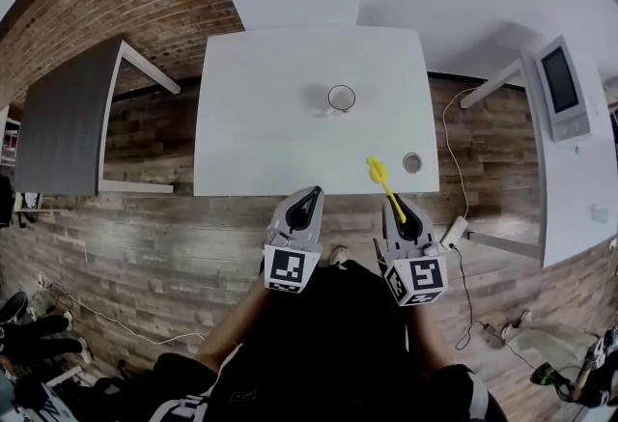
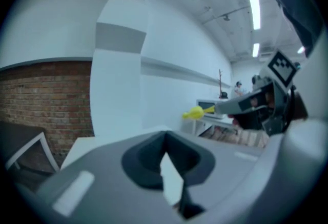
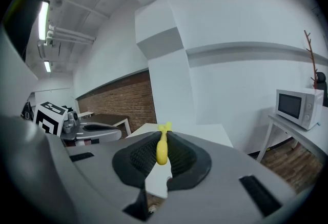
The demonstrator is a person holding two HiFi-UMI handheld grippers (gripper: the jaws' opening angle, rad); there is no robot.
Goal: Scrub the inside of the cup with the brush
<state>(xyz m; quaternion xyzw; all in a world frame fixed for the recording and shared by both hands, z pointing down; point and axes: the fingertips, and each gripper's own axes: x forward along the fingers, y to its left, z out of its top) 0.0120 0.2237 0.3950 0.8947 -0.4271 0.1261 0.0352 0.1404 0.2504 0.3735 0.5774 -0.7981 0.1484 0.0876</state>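
Note:
A clear glass cup (image 1: 341, 98) stands upright near the middle of the white table (image 1: 261, 121). My right gripper (image 1: 399, 208) is shut on the handle of a yellow brush (image 1: 383, 182), whose head points out over the table's near edge. That brush (image 3: 162, 147) stands up between the pads in the right gripper view, and it (image 2: 197, 112) pokes out from the right gripper in the left gripper view. My left gripper (image 1: 311, 197) is shut with nothing in it, held just short of the table's near edge. Both grippers are well short of the cup.
A small round lid or coaster (image 1: 412, 162) lies on the table's near right corner. A grey table (image 1: 68, 121) stands to the left and a white side table with a microwave (image 1: 562, 87) to the right. Cables (image 1: 454, 217) trail on the wooden floor.

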